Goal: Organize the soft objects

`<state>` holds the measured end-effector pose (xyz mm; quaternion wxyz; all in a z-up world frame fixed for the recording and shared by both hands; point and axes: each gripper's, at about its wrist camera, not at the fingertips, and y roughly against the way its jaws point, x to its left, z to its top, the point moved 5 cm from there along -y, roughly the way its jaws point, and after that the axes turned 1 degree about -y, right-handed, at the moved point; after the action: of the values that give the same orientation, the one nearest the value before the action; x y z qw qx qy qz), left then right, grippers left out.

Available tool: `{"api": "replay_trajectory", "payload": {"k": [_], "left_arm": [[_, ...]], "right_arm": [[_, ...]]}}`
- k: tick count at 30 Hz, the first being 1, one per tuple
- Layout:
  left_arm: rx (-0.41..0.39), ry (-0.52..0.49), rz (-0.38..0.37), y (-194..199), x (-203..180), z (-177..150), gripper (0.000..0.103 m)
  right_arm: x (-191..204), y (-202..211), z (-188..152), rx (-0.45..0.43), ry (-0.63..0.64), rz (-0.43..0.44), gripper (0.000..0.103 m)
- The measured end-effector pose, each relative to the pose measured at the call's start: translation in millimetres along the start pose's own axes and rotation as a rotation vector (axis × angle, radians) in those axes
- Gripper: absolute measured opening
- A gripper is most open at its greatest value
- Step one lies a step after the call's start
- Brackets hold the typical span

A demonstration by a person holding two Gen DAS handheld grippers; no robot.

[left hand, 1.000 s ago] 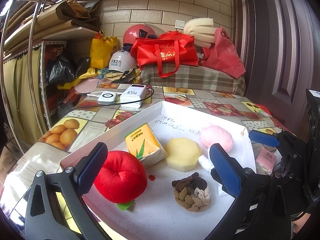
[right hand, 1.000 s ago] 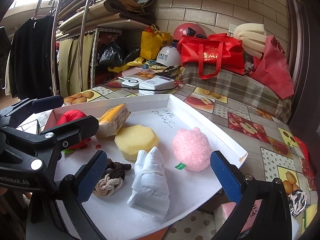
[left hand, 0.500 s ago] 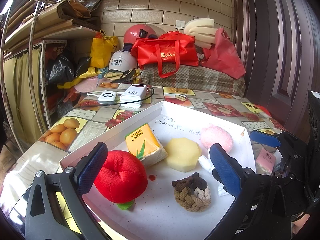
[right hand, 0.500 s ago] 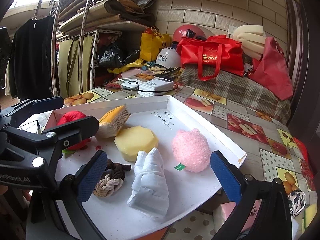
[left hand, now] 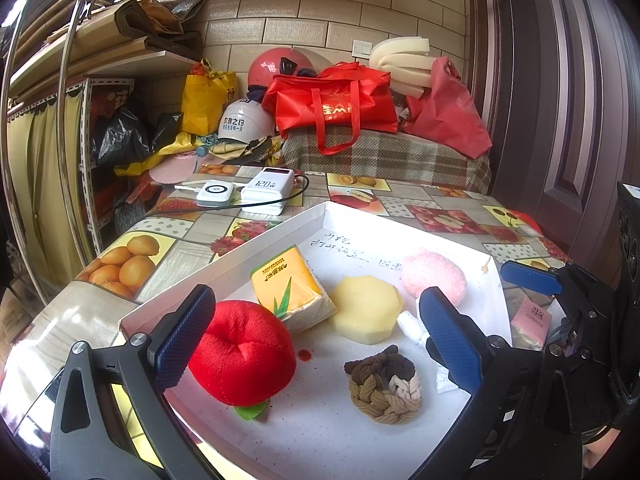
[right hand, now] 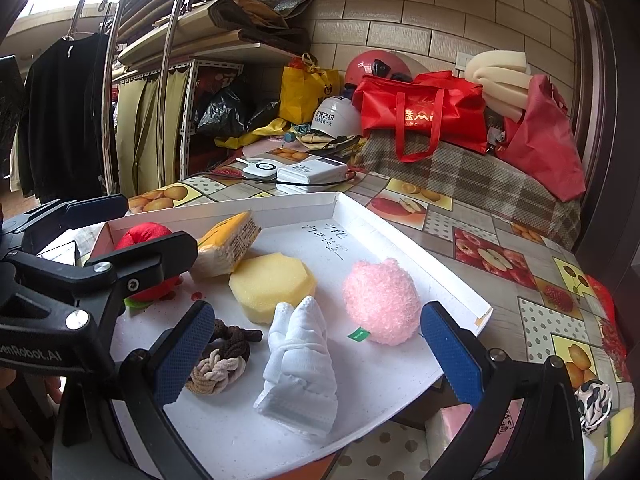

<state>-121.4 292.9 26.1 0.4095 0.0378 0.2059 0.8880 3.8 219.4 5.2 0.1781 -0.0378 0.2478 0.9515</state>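
A white tray holds soft objects: a red plush tomato, a yellow tissue pack, a yellow sponge, a pink fuzzy ball, a braided brown ring and a folded white cloth. My left gripper is open and empty over the tray's near side, above the tomato and the ring. My right gripper is open and empty, its fingers either side of the white cloth.
Two white power banks with a black cable lie on the fruit-pattern tablecloth behind the tray. Red bags and helmets pile at the back. A pink packet and a small patterned cloth lie right of the tray.
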Motion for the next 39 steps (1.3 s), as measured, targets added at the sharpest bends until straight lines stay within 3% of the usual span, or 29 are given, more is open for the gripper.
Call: {"api": "replay_trajectory", "payload": {"k": [39], "left_arm": [[-0.003,0.009,-0.005,1,3,0,0.103]], "right_arm": [[-3,13,2,-0.063,-0.021,-0.005,0.103]]}}
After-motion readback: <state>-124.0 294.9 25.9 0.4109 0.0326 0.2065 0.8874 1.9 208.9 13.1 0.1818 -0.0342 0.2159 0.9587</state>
